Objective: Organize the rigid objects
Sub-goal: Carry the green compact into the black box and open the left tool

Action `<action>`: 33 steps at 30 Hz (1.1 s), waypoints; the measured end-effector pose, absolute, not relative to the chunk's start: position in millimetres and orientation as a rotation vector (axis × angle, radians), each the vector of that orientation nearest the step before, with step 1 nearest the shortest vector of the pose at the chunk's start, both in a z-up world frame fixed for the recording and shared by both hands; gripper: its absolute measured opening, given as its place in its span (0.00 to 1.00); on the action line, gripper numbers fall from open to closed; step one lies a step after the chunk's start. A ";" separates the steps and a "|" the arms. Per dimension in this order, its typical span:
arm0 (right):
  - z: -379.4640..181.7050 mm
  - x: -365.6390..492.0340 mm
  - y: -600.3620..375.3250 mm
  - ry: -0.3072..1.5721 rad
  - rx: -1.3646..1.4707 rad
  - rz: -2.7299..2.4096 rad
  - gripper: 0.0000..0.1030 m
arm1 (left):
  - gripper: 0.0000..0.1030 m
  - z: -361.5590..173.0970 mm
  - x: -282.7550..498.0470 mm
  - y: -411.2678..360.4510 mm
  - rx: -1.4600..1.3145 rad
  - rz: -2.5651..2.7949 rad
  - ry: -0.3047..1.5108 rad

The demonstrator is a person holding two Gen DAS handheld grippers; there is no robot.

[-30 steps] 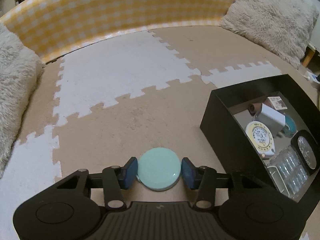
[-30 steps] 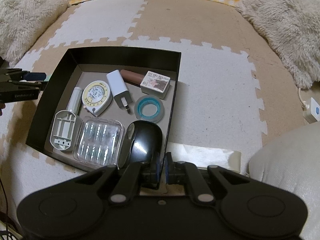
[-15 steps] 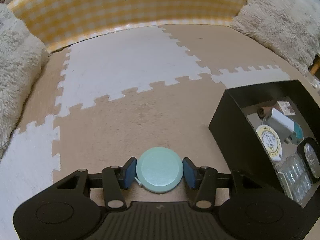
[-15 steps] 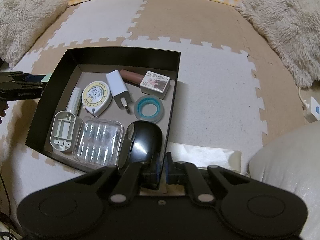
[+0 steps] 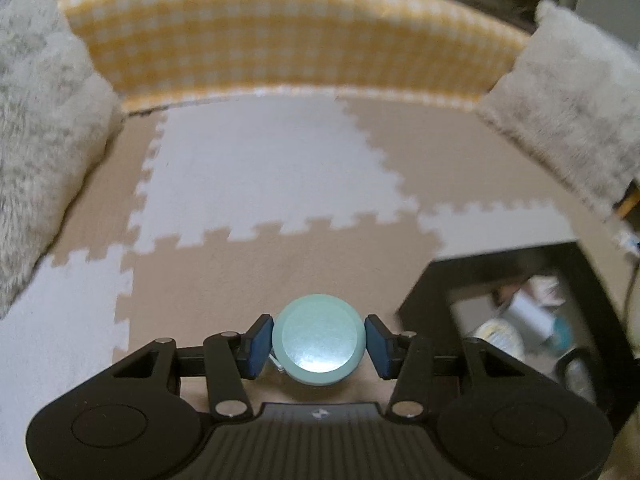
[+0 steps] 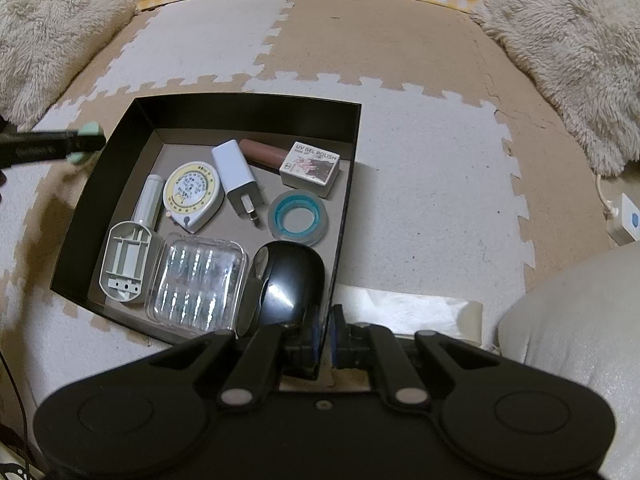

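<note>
A mint-green round disc [image 5: 319,340] sits between the blue pads of my left gripper [image 5: 319,346], which is shut on it above the tan mat. In the right wrist view that left gripper [image 6: 86,142] hovers by the left wall of the black box [image 6: 248,106], with the disc's edge [image 6: 91,129] showing. My right gripper [image 6: 329,340] is shut on the box's right wall near its front corner. Inside lie a black mouse [image 6: 290,280], a clear case [image 6: 196,280], a tape measure [image 6: 194,190], a white charger [image 6: 238,176], a teal tape roll [image 6: 298,218] and a gel polish carton [image 6: 310,168].
Foam puzzle mat [image 5: 260,176] in tan and white covers the floor. A yellow checked bumper [image 5: 280,40] closes the far side, with fluffy cushions [image 6: 568,52] at both corners. A white power strip [image 6: 624,220], a crumpled sheet [image 6: 400,308] and a beige cushion [image 6: 580,320] lie right of the box.
My left gripper has risen and rolled with the disc, so the box has slid toward the lower right of its view. The right gripper and the box have stayed put.
</note>
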State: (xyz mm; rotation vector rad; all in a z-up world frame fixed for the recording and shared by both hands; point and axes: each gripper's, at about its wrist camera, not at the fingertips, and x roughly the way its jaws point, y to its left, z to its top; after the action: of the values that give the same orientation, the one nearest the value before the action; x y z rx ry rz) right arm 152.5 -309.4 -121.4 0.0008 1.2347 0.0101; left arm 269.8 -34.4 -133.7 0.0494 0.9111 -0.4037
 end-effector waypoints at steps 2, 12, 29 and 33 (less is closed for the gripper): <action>-121.4 152.4 -309.4 1.235 0.002 0.010 0.06 | 0.49 -122.9 265.2 -42.4 0.043 -0.435 0.888; -121.2 152.5 -309.2 1.235 0.000 0.010 0.06 | 0.49 -99.3 237.2 -94.9 0.127 -0.612 0.822; -121.8 152.6 -308.0 1.236 -0.009 0.008 0.06 | 0.64 -116.5 235.1 -118.4 0.175 -0.629 0.792; -122.0 152.5 -307.9 1.236 -0.008 0.008 0.06 | 0.70 -114.6 232.9 -117.8 0.190 -0.628 0.823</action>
State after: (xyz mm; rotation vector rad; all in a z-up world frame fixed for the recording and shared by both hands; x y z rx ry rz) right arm 152.5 -307.9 -122.0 -0.0080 1.2360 0.0084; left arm 232.9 -117.8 -114.6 0.1895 0.8225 -0.6279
